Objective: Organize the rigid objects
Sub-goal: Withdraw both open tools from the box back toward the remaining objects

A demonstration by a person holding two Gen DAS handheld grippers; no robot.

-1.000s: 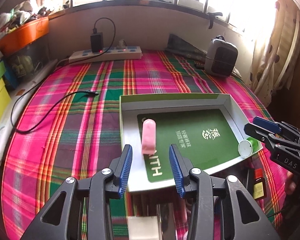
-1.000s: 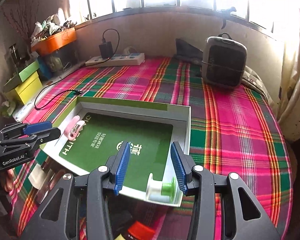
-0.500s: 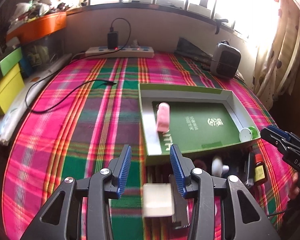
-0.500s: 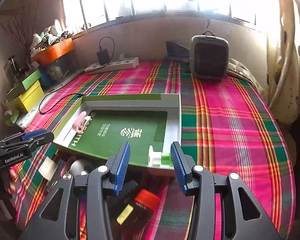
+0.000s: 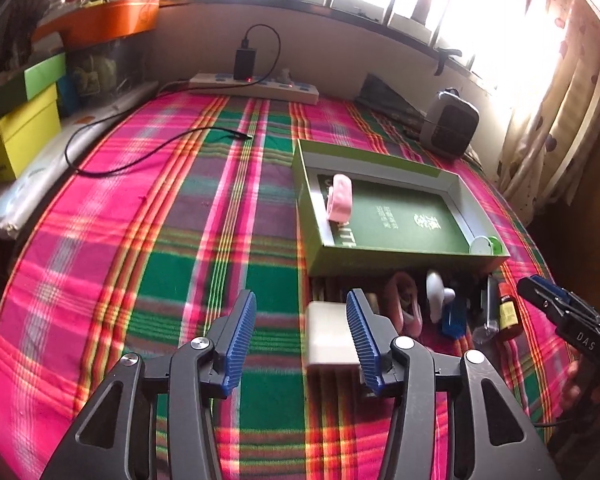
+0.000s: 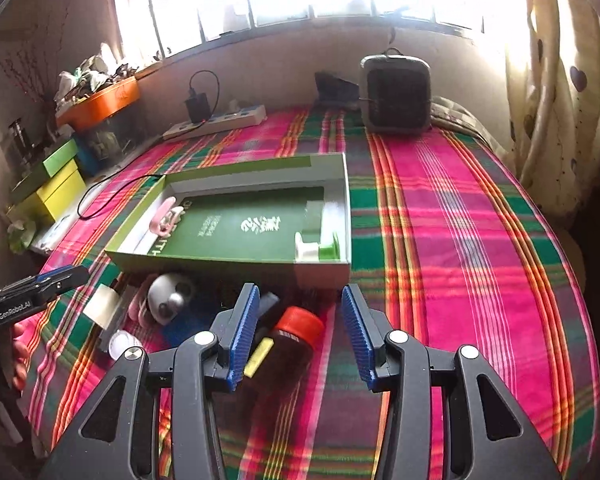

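Both hand-held grippers, left [image 5: 302, 336] and right [image 6: 298, 330], opening, empty, before the green box [image 6: 220, 258], brown bottle [image 6: 288, 354] beneath right.

The left tool [image 5: 302, 338] has black, triangular cut-out arms carrying silver round screws and two blue ribbed pads [image 5: 240, 336]. In the right wrist view it shows at nine o'clock, a black body with white "GenRobot.AI" lettering and a blue tip. The right tool [image 6: 300, 330] is built alike: black frames, silver screws, blue ribbed pads [image 6: 356, 336]. From the left wrist view it sits at three o'clock, marked "DAS" in white. Its jaws, like the left's, are opening.
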